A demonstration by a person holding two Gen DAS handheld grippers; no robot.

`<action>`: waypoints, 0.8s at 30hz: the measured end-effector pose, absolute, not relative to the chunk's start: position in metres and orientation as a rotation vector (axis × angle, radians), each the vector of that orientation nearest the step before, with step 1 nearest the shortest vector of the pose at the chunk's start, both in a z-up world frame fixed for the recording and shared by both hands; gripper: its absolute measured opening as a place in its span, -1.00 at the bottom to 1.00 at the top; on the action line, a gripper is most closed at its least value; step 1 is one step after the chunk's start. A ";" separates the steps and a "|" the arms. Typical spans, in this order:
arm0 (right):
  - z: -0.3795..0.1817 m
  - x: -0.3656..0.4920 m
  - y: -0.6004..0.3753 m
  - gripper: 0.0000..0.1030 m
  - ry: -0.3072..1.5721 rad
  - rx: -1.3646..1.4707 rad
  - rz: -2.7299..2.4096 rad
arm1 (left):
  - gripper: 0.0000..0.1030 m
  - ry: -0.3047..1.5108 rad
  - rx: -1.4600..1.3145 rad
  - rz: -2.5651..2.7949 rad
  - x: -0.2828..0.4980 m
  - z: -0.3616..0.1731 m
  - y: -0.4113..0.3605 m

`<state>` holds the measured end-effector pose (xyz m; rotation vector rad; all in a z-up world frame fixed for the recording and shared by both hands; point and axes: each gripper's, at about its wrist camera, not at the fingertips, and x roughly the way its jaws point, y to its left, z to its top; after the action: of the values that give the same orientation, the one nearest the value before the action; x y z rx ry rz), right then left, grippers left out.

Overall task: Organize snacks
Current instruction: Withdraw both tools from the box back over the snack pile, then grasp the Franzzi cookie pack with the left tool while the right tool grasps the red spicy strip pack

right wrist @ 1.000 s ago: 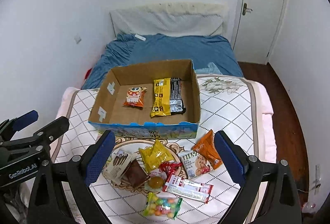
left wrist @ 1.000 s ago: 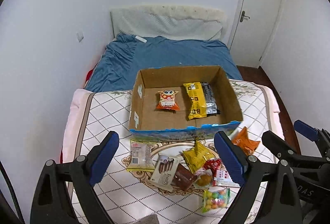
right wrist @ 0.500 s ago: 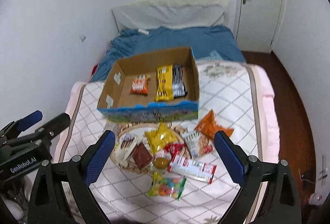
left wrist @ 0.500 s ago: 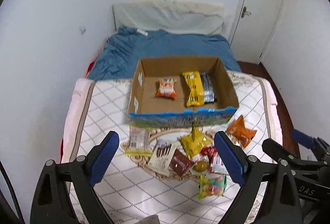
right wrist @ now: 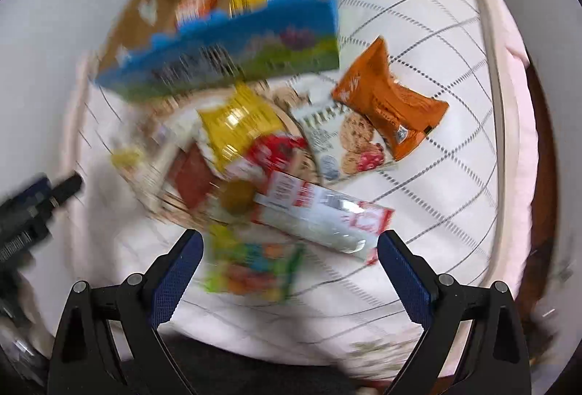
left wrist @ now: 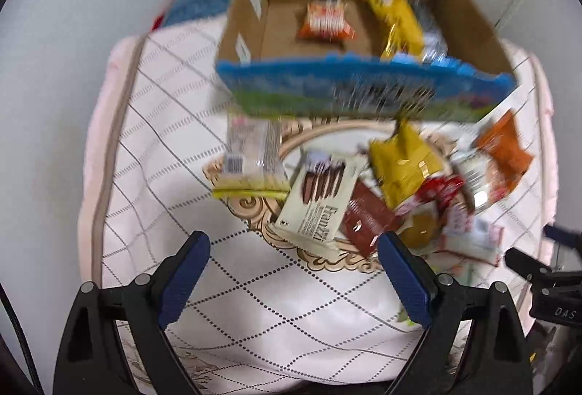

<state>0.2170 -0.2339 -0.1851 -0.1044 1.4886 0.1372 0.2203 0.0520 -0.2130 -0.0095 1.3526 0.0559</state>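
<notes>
**Ana:** While the left gripper (left wrist: 293, 275) hangs over the quilted cover (left wrist: 254, 304), its blue ribbed pads (left wrist: 185, 280) stand wide apart with nothing between them. Just past them lies a flat cream chocolate-stick box (left wrist: 320, 202), glossy card, overlapping a dark brown wrapper (left wrist: 367, 220).

**Ben:** Same with the right gripper (right wrist: 291, 271): jaws spread, holding nothing. Right ahead of it is a blurred clear bag of coloured candies (right wrist: 251, 267), then a long red-and-white foil bar (right wrist: 323, 216).

**Ana:** My side shows a pale crinkled packet (left wrist: 252, 158) with a barcode, left of the pile; yours blurs it out.

**Ben:** Mine shows a cookie packet (right wrist: 345, 143) printed with round biscuits, and a shiny orange pouch (right wrist: 389, 103) resting on its edge. Both views catch the puffy yellow bag (right wrist: 240, 125).

**Ana:** Beyond the pile sits the cardboard box (left wrist: 469, 20), brown inside, blue and green outside. Looking in, I see an orange packet (left wrist: 325, 22) lying flat and a yellow wrapper (left wrist: 398, 23) beside something silvery.
</notes>
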 end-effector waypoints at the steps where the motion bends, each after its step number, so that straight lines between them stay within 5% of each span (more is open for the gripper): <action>1: -0.195 0.222 -0.232 0.92 1.508 -0.190 0.141 | 0.83 1.374 0.000 0.055 0.223 -0.223 0.051; 4: -0.225 0.234 -0.225 0.91 1.579 -0.368 0.192 | 0.83 1.419 0.017 0.049 0.227 -0.244 0.048; 8: -0.257 0.242 -0.212 0.49 1.658 -0.554 0.278 | 0.83 1.457 0.025 0.023 0.232 -0.261 0.042; 12: -0.286 0.247 -0.203 0.46 1.728 -0.630 0.343 | 0.83 1.472 0.018 0.015 0.238 -0.268 0.043; 18: -0.303 0.267 -0.211 0.45 1.778 -0.466 0.378 | 0.83 1.491 -0.028 0.020 0.248 -0.274 0.056; 24: -0.303 0.270 -0.244 0.22 1.777 -0.220 0.269 | 0.83 1.510 -0.002 -0.021 0.262 -0.284 0.051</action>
<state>0.2703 -0.2439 -0.3028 -0.2199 1.7768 0.2689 0.2623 0.0514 -0.2836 -0.0016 1.5104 -0.0205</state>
